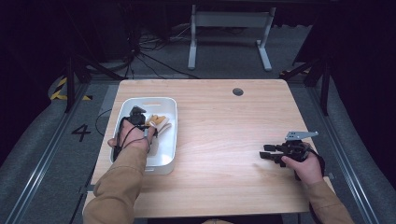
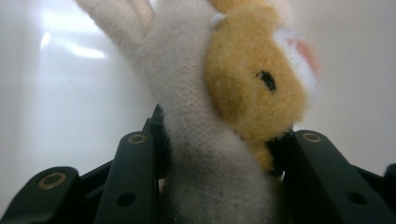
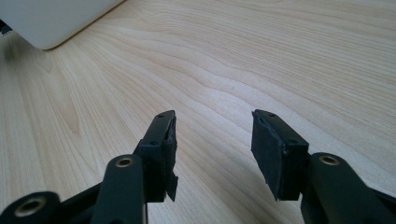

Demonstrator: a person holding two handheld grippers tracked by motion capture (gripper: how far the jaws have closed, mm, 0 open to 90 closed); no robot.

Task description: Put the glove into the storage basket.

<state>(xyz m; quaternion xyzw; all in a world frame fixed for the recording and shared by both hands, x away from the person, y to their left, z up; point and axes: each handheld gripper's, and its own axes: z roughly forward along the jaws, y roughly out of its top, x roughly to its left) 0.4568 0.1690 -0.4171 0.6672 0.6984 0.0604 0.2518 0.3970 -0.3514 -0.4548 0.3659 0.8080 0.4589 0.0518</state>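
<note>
The toy is soft fuzzy plush (white and yellow). The tray looks like smooth glossy plastic. The table is matt light wood with visible grain. The pads are rough black rubber.

Tan sleeves; each black gripper has brass-ringed screws and a trailing black cable.

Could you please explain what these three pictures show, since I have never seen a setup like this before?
A person sits at a wooden table with a hand-held two-jaw gripper in each hand. The high view looks down from above; the other two pictures come from cameras riding on each gripper. The left gripper reaches into a white bin and is closed on a plush toy, white and yellow. The right gripper hovers low over bare wood, jaws apart, holding nothing.
</note>
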